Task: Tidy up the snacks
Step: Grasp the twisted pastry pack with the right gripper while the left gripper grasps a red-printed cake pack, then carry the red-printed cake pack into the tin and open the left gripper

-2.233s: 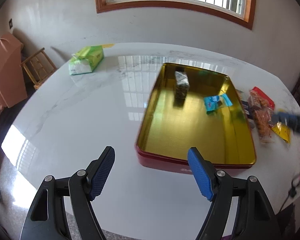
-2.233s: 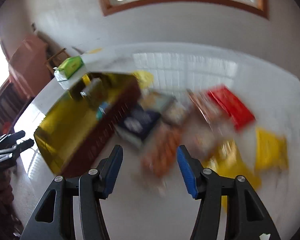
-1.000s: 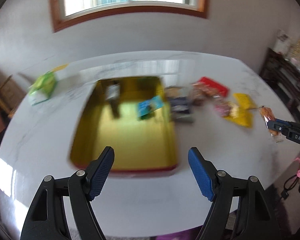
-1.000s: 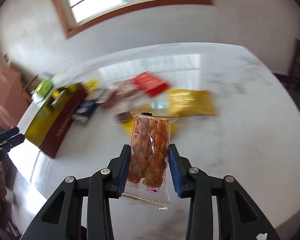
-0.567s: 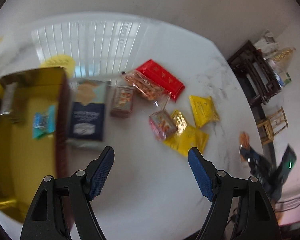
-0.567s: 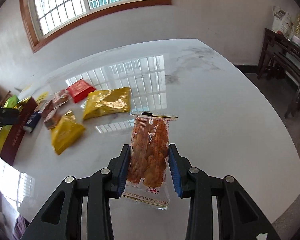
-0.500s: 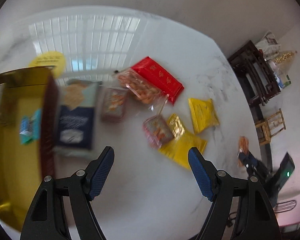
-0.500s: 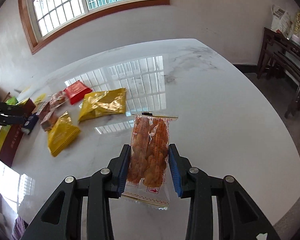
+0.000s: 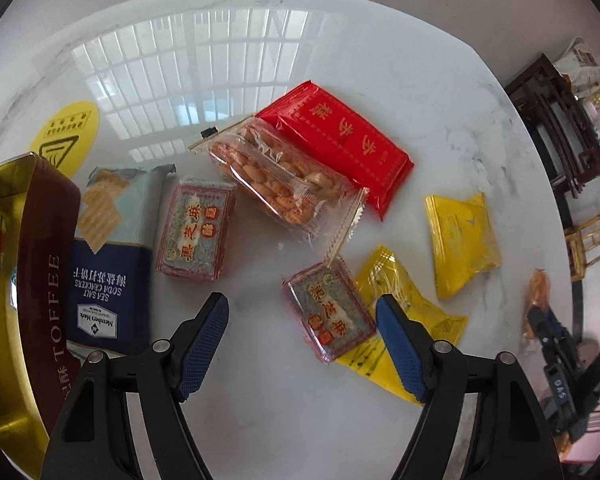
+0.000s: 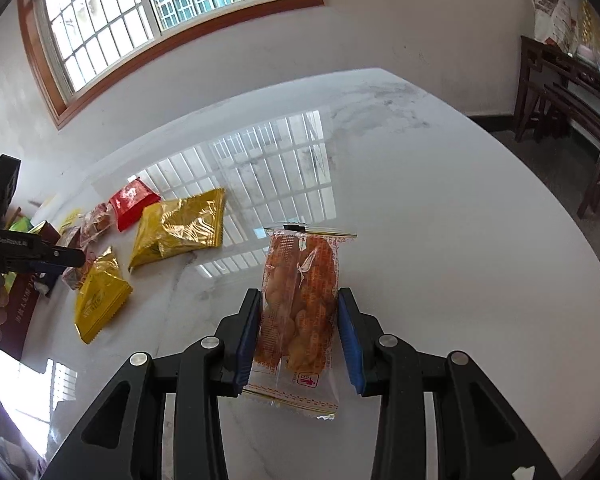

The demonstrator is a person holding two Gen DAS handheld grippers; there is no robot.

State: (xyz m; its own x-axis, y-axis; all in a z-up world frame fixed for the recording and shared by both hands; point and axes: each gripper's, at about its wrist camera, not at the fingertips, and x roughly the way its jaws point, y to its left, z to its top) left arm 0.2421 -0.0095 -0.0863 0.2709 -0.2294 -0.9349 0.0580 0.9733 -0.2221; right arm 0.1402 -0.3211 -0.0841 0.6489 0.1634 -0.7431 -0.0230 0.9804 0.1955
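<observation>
A clear packet of fried twists [image 10: 298,300] is clamped between the blue pads of the right gripper [image 10: 298,326] and held upright above the white marble table [image 10: 440,240], well apart from the other snacks. The left gripper [image 9: 302,340] is pointed down at a small sesame cake packet [image 9: 330,314] lying flat on the table between its jaws, which have just been closing but are not yet pressed on it — a gap is seen on either side. Around that packet lie yellow sachets [image 9: 460,236], a red packet [image 9: 340,140], a second bag of twists [image 9: 280,184], another sesame cake [image 9: 196,228] and a blue cracker pack [image 9: 104,264] — the last just beside the gold tin [image 9: 48,264] at the left edge.
</observation>
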